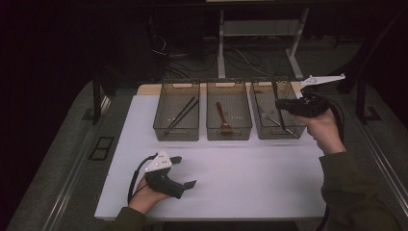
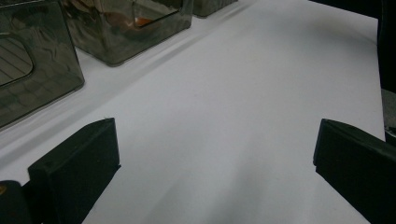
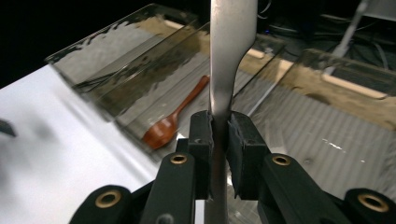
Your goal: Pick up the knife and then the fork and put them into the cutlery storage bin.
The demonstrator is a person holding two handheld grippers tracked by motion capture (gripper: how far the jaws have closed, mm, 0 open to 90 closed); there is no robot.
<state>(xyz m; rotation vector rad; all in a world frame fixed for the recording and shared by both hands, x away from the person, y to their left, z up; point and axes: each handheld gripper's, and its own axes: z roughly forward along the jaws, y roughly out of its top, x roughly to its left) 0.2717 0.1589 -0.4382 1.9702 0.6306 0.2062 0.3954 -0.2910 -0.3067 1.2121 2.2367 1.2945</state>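
The metal utensil stands pinched between the jaws of the right gripper, its flat silvery handle rising past the top of the right gripper view and the rest running down between the pads; which end is which I cannot tell. From the high view, that gripper is held by the person's right hand over the right-hand bin, the last of three smoky clear bins in a row along the far half of the white counter. A few thin metal pieces lie on the bottom of that bin.

Next over, the middle bin holds a reddish wooden spoon, lying flat with its bowl toward the person. The left bin has a pair of dark chopsticks lying slantwise in it.

Well away from all that, near the front left edge of the counter, the left hand rests with the left gripper low on the bare white surface. Its jaws are spread wide with nothing between them, and the left gripper view looks across the counter toward the bins' near walls.
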